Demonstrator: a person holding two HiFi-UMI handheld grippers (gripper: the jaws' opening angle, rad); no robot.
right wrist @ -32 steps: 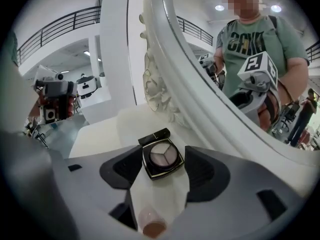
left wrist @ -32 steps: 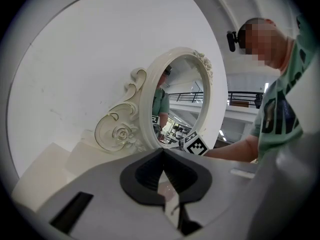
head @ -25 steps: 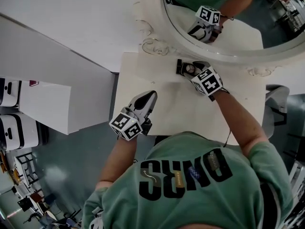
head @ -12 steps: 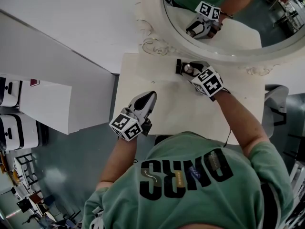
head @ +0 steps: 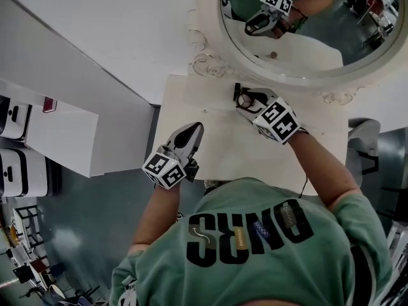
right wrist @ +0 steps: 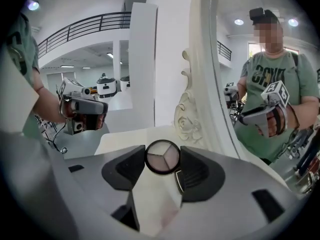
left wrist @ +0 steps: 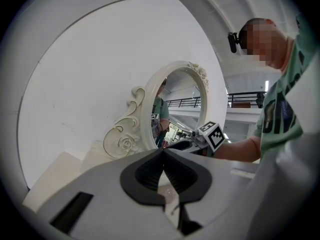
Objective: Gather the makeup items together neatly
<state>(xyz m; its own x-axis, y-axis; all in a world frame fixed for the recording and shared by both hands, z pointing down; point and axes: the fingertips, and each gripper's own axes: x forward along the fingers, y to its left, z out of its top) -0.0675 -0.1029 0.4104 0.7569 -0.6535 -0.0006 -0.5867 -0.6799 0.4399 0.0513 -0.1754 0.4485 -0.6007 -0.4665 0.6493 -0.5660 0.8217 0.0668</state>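
Note:
My right gripper (head: 245, 98) is raised over the back of the cream table (head: 191, 97), close to the mirror. Its jaws have just been closing and are shut on a round black compact (right wrist: 162, 157) with three pale powder shades; the pads press its rim on both sides in the right gripper view, midway between the fingertips (right wrist: 162, 159). My left gripper (head: 196, 128) hovers over the table's front left part, a hand's width from the right one. Its jaws (left wrist: 162, 151) meet at the tips with nothing between them.
An oval mirror in an ornate white frame (head: 210, 62) stands at the table's back edge against a white wall and reflects the right gripper. A white cabinet (head: 64, 132) stands left of the table. The person's body is at the table's near edge.
The right gripper has risen off the table with the compact between its jaws and drawn slightly left. The left gripper has lifted a little.

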